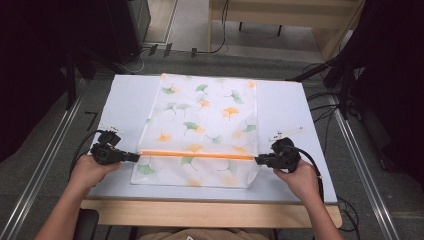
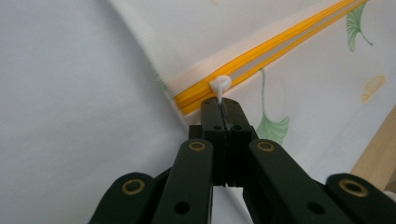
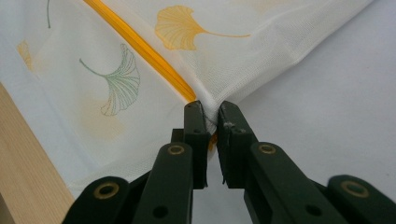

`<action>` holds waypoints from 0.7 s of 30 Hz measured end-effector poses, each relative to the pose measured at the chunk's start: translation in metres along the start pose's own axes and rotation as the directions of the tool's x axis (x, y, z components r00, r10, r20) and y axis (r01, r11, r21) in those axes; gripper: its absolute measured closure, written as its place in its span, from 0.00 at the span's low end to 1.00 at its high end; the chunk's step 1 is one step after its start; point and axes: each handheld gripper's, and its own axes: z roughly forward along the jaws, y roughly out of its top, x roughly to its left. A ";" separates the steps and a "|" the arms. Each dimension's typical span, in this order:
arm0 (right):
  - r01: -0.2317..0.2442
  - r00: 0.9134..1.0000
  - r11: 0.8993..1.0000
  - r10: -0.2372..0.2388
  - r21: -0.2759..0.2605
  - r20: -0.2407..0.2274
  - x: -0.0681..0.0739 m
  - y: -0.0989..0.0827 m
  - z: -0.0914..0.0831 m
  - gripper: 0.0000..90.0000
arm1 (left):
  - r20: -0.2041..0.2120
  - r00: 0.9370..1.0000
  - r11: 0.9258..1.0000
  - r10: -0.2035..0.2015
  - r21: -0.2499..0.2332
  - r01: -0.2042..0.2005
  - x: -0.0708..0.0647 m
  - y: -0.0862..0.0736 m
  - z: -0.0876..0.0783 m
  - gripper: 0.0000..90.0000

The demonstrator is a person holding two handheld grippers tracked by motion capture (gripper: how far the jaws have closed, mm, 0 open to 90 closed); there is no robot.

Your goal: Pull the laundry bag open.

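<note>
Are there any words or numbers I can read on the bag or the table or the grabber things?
None. The mesh bag has only green and orange leaf pictures and an orange zipper; the white table and both grippers, left gripper and right gripper, carry no writing that can be made out.

Bright, even light; soft shadows, dark surroundings.
</note>
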 end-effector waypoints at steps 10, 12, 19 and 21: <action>-0.001 1.000 1.000 0.001 0.006 0.005 0.000 0.001 0.002 0.94 | 0.018 1.000 1.000 -0.017 -0.018 0.017 0.002 -0.001 -0.002 1.00; -0.003 1.000 1.000 0.003 0.008 0.004 0.000 0.001 0.002 0.94 | 0.017 1.000 1.000 -0.016 -0.017 0.017 0.002 -0.001 -0.002 1.00; -0.001 1.000 1.000 0.001 0.006 0.005 0.000 0.000 0.002 0.94 | 0.026 0.999 1.000 -0.019 -0.018 0.019 0.002 -0.002 -0.002 1.00; 0.000 1.000 1.000 0.000 0.005 0.004 0.000 0.001 0.001 0.94 | 0.024 1.000 1.000 -0.018 -0.016 0.018 0.003 -0.002 -0.002 1.00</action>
